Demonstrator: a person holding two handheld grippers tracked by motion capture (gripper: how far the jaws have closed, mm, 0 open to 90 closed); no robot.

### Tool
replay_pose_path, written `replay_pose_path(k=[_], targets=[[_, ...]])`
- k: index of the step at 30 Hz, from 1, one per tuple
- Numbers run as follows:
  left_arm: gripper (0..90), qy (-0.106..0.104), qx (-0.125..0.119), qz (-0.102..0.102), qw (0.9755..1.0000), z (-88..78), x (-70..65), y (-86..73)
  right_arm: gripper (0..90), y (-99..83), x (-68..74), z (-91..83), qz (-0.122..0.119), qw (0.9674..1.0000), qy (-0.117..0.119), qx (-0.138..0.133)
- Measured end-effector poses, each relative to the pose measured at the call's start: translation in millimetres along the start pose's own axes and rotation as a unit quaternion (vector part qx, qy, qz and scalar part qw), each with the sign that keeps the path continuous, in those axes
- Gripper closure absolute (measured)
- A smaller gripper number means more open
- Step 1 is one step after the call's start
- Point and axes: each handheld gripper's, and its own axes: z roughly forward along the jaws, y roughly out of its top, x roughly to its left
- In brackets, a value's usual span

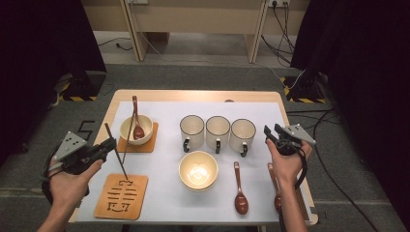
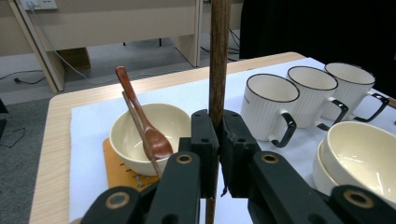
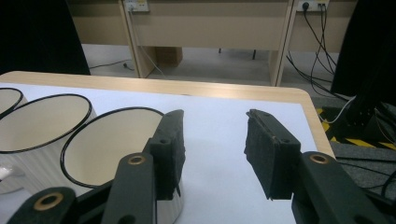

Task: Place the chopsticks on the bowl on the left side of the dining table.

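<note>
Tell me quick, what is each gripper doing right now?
Left gripper: closed on a thin dark wooden chopstick, held upright.
Right gripper: open, holding nothing, beside a white ribbed mug with a black rim.

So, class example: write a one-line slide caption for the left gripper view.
Left gripper clamps an upright chopstick before a spoon-holding bowl and three mugs.

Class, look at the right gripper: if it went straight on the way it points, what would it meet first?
Probably nothing: ahead of the open right gripper lies bare white mat; the nearest mug sits just left of that line.
</note>
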Motion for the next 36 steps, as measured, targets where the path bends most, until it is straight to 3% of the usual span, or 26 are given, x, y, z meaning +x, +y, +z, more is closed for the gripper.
replay_pose_path(k=[18, 23, 36], targets=[[83.6, 0.027, 0.014, 0.003, 0.9995, -0.6, 16.6, -5.9, 57.0, 1.3, -0.2, -2.0, -0.001, 1.0000, -0.001, -0.004], [83.7, 0.039, 0.019, 0.009, 0.9990, 6.6, 23.3, -4.4, 57.0, 1.3, -0.6, -2.5, 0.000, 1.0000, -0.002, -0.004], [83.7, 0.051, 0.023, -0.003, 0.9984, 35.0, 44.9, 8.1, 57.0, 1.7, -0.2, -2.8, -0.001, 1.0000, -0.003, -0.005]])
